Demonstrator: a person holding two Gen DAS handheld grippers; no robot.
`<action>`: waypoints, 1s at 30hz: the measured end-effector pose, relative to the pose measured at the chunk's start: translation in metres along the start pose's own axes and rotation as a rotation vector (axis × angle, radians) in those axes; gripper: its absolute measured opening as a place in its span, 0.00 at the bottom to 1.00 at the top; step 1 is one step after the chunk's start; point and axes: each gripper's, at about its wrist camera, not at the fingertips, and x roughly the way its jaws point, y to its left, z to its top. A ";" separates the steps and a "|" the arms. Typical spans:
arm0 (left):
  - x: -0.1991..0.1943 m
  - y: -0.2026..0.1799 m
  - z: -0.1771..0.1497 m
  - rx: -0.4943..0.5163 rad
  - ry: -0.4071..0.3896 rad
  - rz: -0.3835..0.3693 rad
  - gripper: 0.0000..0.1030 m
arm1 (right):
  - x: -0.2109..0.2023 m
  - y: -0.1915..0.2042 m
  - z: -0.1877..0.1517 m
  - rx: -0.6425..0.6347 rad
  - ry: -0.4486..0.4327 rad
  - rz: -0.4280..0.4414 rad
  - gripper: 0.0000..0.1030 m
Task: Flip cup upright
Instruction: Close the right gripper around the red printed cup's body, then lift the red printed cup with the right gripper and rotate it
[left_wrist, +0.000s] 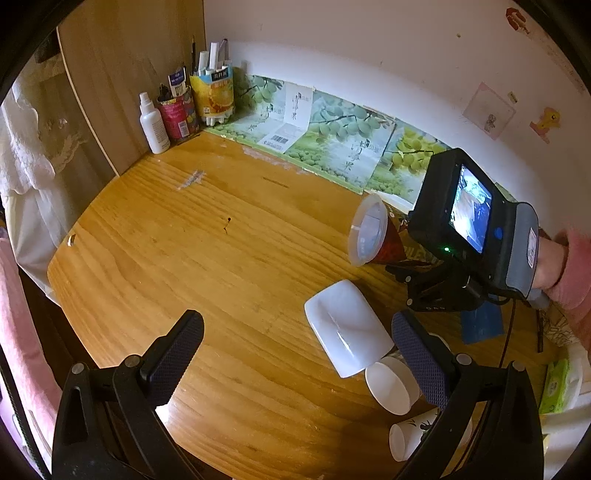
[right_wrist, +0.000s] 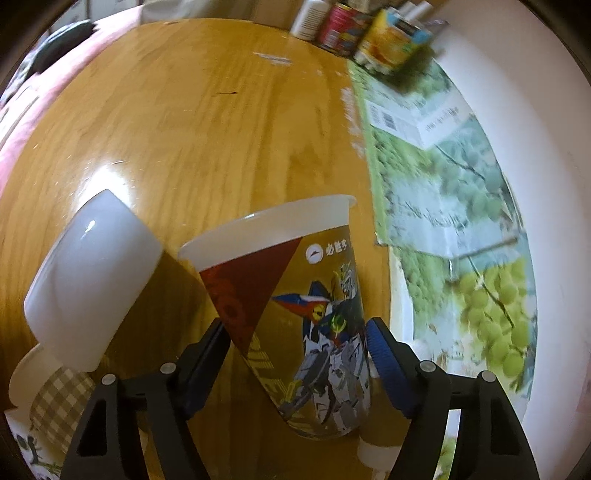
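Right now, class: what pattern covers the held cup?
A robot cartoon on gold and red; right wrist view.

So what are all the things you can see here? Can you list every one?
Printed plastic cup with a robot picture: 1, red and gold, held in the air, tilted.
Plain white cup: 1, white, tipped over near the table's right side.
Small paper cups: at least 2, white, beside the plain white cup; a checked one shows too.
Wooden table: 1, honey brown.
White spray bottle: 1, back corner.
Pen-holder cans: 2, red and yellow, back corner.
Grape-print cardboard sheets: several, green, against the wall.
Left gripper: black, open, holding nothing.
Right gripper: black with blue pads, clamped on the printed cup.
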 end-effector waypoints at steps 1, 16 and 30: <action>-0.002 0.000 0.001 -0.001 -0.003 -0.003 0.98 | -0.001 -0.002 -0.001 0.018 0.005 -0.009 0.73; -0.030 0.009 0.003 0.051 -0.060 -0.055 0.98 | -0.056 -0.027 -0.005 0.424 0.059 0.028 0.71; -0.069 0.036 -0.011 0.218 -0.103 -0.180 0.98 | -0.157 -0.003 -0.033 0.966 -0.038 0.059 0.71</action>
